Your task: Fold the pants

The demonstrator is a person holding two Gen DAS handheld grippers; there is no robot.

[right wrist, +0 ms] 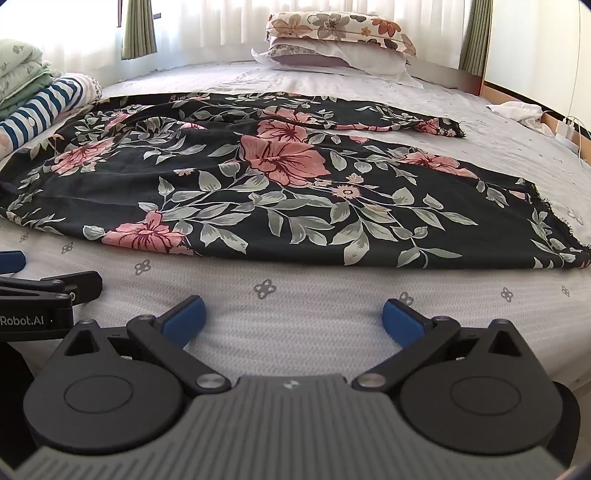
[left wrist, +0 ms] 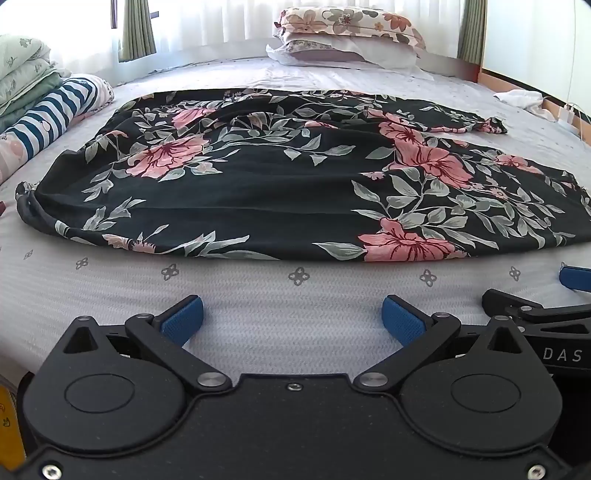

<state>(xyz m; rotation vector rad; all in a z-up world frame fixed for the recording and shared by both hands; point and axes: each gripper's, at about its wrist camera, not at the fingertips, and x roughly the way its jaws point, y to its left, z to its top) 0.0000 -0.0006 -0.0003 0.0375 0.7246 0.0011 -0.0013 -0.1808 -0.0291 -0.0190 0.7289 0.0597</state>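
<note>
Black pants with pink flowers and grey-green leaves (left wrist: 258,177) lie spread sideways across the bed, also in the right wrist view (right wrist: 258,184). The gathered waist end is at the left (left wrist: 27,199); two legs reach right, the far one ending in a frayed hem (right wrist: 448,127). My left gripper (left wrist: 293,317) is open and empty over the sheet, just short of the pants' near edge. My right gripper (right wrist: 293,317) is open and empty, beside the left one and the same distance from the pants. Each gripper shows at the edge of the other's view.
The bed has a pale grey patterned sheet (left wrist: 295,295). Two stacked pillows (left wrist: 347,33) lie at the far end. Folded quilts and a striped roll (left wrist: 48,110) are at the left. White cloth (right wrist: 517,110) and a charger lie at the right edge by the wall.
</note>
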